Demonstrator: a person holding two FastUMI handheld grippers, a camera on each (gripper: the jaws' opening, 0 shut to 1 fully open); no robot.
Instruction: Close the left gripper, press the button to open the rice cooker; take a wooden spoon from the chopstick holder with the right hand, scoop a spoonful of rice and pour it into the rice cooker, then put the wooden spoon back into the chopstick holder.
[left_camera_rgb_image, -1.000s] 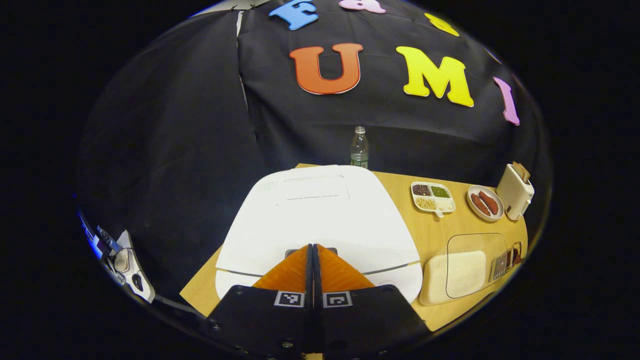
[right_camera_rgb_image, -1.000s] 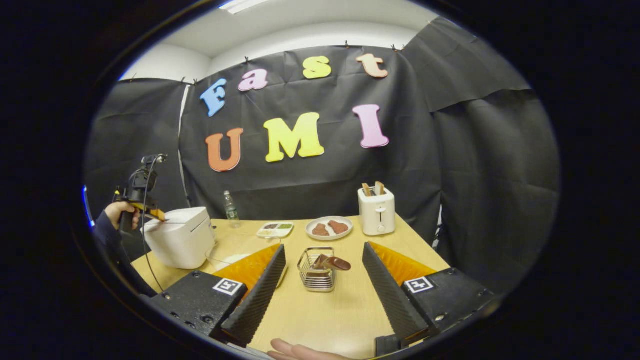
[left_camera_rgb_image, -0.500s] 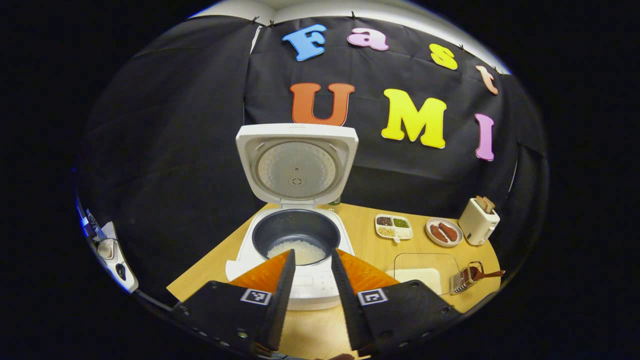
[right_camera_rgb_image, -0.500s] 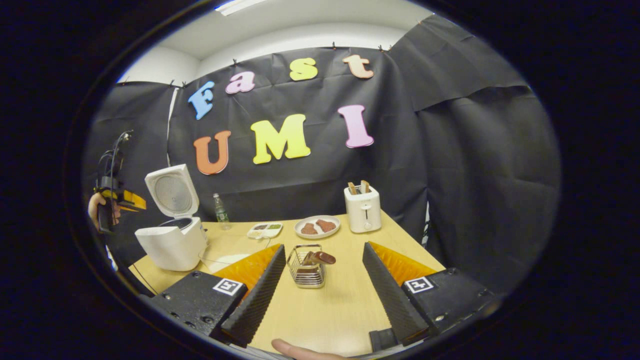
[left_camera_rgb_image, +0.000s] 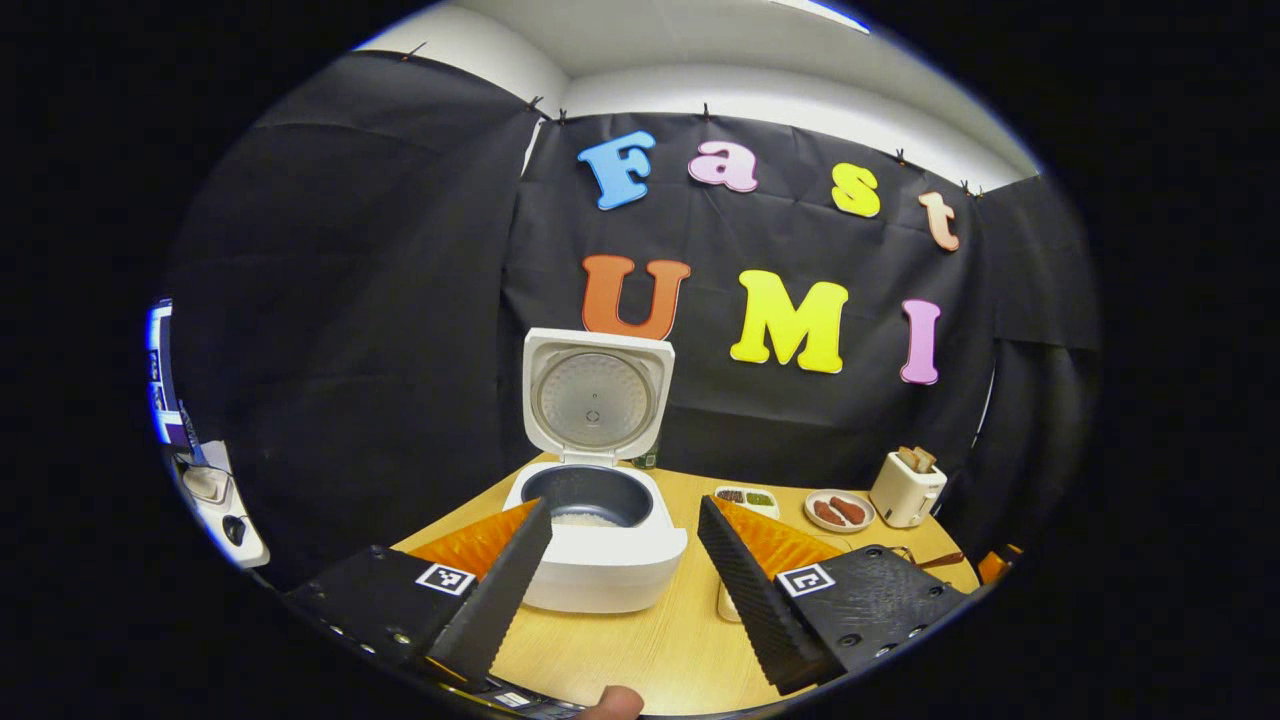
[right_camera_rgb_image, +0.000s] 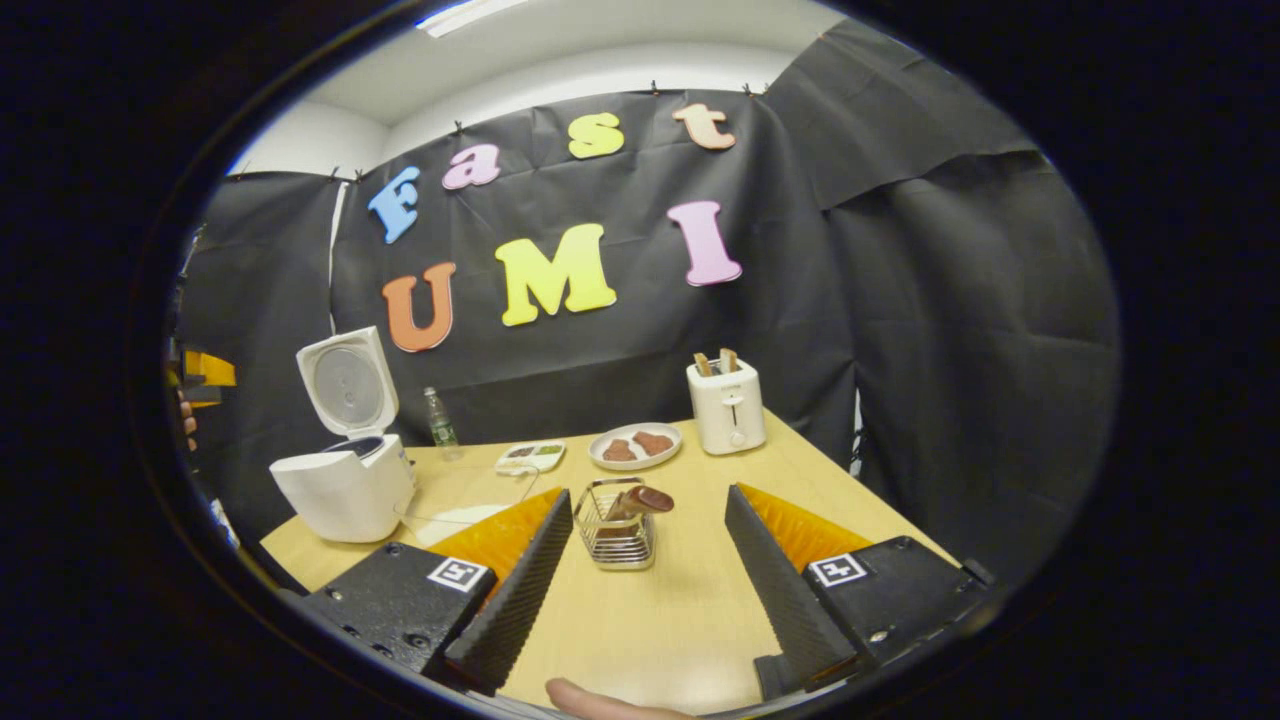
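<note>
The rice cooker (left_camera_rgb_image: 600, 540) is standing lid-up on the table (right_camera_rgb_image: 680, 620), both grippers hovering with jaws apart. The wooden spoon (right_camera_rgb_image: 640, 500) is resting in the chopstick holder (right_camera_rgb_image: 615, 540) (toaster (right_camera_rgb_image: 727, 408) and plate (right_camera_rgb_image: 635, 447) behind), nothing blocking it.

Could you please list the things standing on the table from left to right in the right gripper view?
Rice cooker with its lid up → water bottle → divided snack tray → chopstick holder holding the wooden spoon → toaster.
</note>
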